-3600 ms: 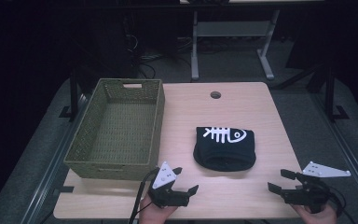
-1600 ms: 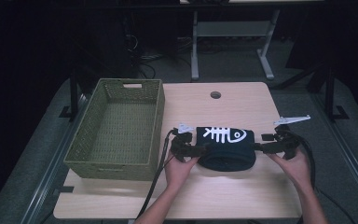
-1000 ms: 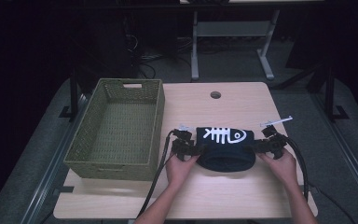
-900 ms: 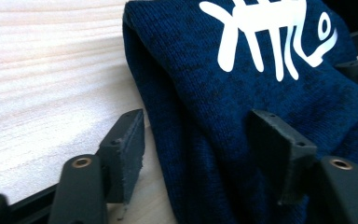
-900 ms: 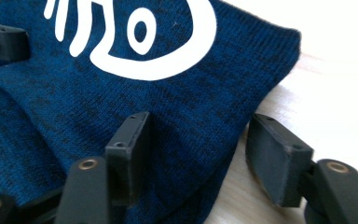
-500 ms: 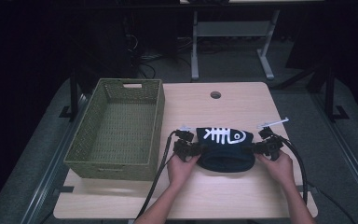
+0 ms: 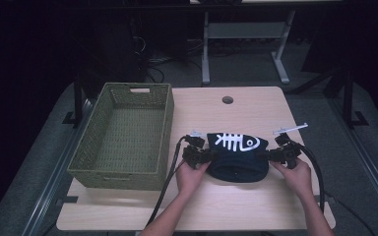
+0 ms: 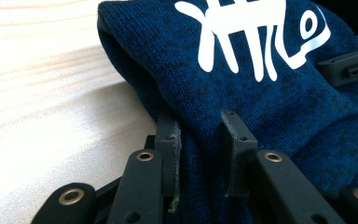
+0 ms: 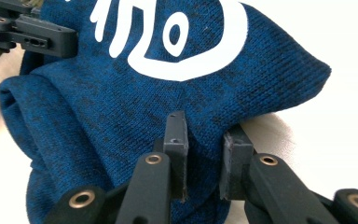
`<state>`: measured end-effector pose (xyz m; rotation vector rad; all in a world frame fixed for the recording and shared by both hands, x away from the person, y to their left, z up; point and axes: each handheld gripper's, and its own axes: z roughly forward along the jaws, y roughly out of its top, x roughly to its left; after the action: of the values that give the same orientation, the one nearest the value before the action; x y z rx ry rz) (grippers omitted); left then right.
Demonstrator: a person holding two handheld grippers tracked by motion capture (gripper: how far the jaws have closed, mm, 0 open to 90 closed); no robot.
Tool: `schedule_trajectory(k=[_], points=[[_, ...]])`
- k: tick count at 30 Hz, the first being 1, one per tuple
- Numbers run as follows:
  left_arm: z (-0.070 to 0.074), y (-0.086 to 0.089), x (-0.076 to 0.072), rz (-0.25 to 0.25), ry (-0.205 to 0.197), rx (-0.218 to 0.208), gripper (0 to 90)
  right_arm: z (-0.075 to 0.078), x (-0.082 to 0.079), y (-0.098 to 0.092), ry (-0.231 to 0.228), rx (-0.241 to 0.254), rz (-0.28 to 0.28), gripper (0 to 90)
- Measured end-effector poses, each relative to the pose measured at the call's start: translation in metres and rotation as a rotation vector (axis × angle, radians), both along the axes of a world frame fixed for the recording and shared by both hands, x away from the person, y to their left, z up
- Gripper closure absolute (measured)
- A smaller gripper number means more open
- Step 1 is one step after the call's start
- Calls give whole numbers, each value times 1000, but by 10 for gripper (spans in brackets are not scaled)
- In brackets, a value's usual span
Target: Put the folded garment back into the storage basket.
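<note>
A folded dark blue knit garment (image 7: 238,157) with a white fish-skeleton print lies on the wooden table (image 7: 241,108), right of the basket. My left gripper (image 7: 207,156) has just closed its jaws and pinches the garment's left edge; in the left gripper view the cloth (image 8: 242,84) is bunched between the two black fingers (image 8: 168,140). My right gripper (image 7: 270,155) has likewise just closed and is shut on the right edge. In the right gripper view a fold of the cloth (image 9: 168,93) sits between its fingers (image 9: 235,149), and the left gripper's jaws (image 9: 32,32) show farther off.
An olive woven basket (image 7: 86,152) stands empty at the table's left side. A round cable hole (image 7: 227,100) is near the table's far edge. Black cables (image 7: 165,191) trail from both grippers toward the front edge. Desk legs (image 7: 205,59) stand on the floor beyond.
Both grippers came in from the front corners to the garment's two sides. Over the last second both pairs of jaws closed onto the cloth, bunching its edges.
</note>
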<state>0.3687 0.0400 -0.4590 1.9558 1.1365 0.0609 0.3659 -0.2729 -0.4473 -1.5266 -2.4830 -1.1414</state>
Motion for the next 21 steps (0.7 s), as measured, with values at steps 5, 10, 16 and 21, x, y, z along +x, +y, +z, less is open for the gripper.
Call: schedule_trajectory(k=[5, 10, 16, 21], points=[[7, 1, -2, -8, -13, -12, 721, 10, -4, -2, -13, 11, 4, 760], [15, 1, -3, -22, -24, -10, 721, 16, -7, -3, -20, 10, 2, 760], [28, -1, -7, -37, -49, -13, 721, 27, -11, -7, -35, 11, 1, 760], [37, 3, -10, -43, -63, -21, 721, 41, -14, -5, -54, 10, 7, 760]])
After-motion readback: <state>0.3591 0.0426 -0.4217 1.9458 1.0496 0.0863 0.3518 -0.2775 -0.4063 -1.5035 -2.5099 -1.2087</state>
